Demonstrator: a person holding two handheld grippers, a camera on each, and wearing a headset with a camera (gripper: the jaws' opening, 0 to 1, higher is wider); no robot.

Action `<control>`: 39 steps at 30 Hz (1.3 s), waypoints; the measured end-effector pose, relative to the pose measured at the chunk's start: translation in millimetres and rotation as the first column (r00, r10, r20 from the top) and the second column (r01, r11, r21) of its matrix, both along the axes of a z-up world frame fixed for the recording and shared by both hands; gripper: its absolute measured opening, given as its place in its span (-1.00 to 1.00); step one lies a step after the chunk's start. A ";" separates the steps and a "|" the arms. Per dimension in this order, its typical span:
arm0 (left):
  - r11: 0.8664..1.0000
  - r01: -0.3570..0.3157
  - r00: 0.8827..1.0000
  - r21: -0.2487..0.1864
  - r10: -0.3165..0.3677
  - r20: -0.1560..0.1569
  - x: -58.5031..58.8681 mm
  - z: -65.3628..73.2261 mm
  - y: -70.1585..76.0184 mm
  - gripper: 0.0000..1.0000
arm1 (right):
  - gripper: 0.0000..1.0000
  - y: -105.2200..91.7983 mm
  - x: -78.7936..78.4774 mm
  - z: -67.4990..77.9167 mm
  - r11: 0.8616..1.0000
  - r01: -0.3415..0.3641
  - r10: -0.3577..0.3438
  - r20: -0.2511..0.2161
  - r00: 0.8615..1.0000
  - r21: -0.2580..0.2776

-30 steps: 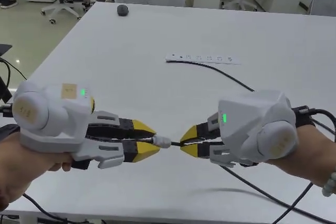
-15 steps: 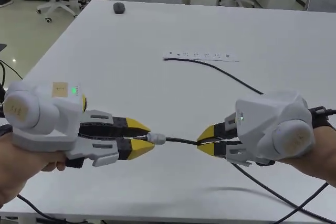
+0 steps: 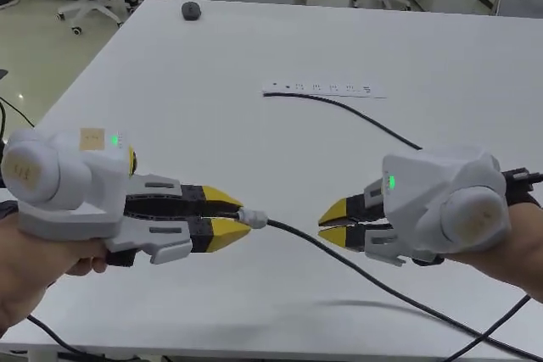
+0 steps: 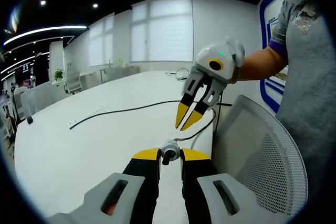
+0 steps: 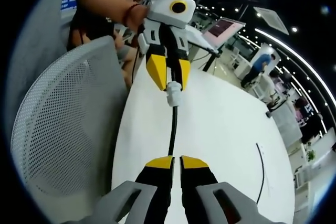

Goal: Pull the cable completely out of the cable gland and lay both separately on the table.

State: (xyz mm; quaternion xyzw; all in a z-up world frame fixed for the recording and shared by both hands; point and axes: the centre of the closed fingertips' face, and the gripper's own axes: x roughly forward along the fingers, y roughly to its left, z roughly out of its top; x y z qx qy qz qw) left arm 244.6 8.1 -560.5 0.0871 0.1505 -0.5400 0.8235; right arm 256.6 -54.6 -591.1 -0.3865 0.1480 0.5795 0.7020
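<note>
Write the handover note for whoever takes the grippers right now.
Left gripper: shut on the gland, held over the table.
Right gripper: looks shut and off the cable, which runs under it towards the table's near edge.
Done: nothing is laid down; the cable is still in the gland.
Left: grip the cable near the gland, pull it fully out, and lay both apart on the table.

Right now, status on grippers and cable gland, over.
Left gripper shut on cable gland. Right gripper nearly closed, grip on cable unclear. Cable still threaded through gland. Power strip far off, no obstruction.
</note>
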 end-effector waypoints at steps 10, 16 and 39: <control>1.000 0.011 1.000 -0.005 -0.011 0.008 2.7 3.3 -5.3 -0.71 | -0.85 28.0 -2.9 19.7 0.996 -0.023 0.024 -0.016 1.000 0.086; 1.000 0.021 1.000 -0.008 -0.021 0.011 2.7 5.5 -8.3 -0.71 | -0.86 41.2 -6.8 16.9 0.995 -0.058 0.059 -0.011 0.998 0.079; 1.000 0.017 1.000 -0.015 -0.017 0.013 7.4 6.3 -10.1 -0.71 | -0.99 40.5 -2.8 12.0 0.995 -0.083 0.084 -0.009 0.996 0.049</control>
